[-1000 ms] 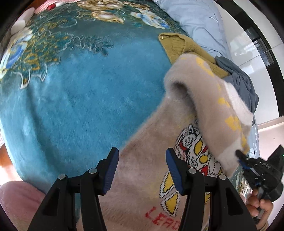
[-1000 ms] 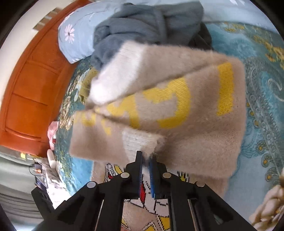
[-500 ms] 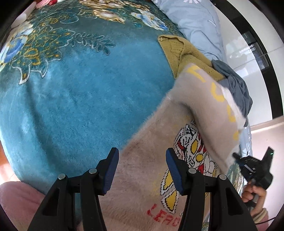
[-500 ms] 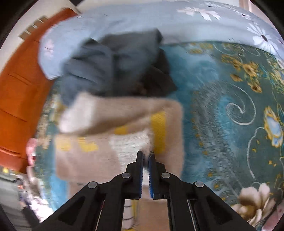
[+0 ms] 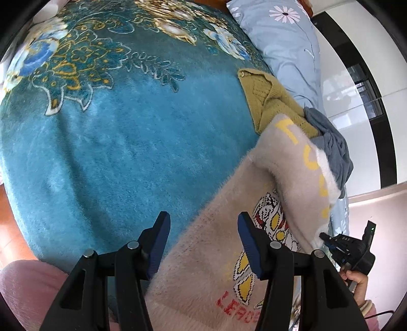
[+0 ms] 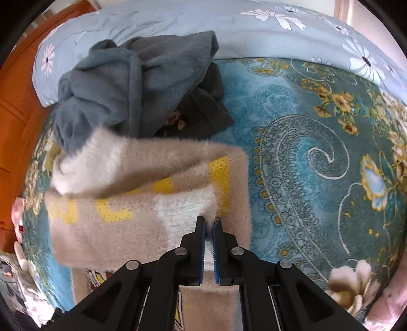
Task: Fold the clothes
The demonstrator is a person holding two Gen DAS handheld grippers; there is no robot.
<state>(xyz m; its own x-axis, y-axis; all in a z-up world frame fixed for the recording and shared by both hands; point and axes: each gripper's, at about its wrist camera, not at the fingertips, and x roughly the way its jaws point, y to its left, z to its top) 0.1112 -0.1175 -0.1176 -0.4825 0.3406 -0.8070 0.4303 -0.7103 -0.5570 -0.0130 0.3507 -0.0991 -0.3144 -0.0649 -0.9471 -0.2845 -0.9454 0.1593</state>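
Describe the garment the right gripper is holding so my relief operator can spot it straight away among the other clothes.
Start at the teal floral blanket covering the bed. Near its edge, below the pale blue pillow, clothes are heaped; the one pinched in the right gripper is the fuzzy beige sweater. Unlike the grey-blue garment and mustard knit beside it, it has yellow lettering and white cuffs.

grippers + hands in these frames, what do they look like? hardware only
Both are matte black plastic with silver rivets at the pivots. The left gripper and right gripper carry blue ribbed pads. Seen from the left wrist camera, the right unit has a green LED and faint white lettering. The bare right hand wears a pale bangle.
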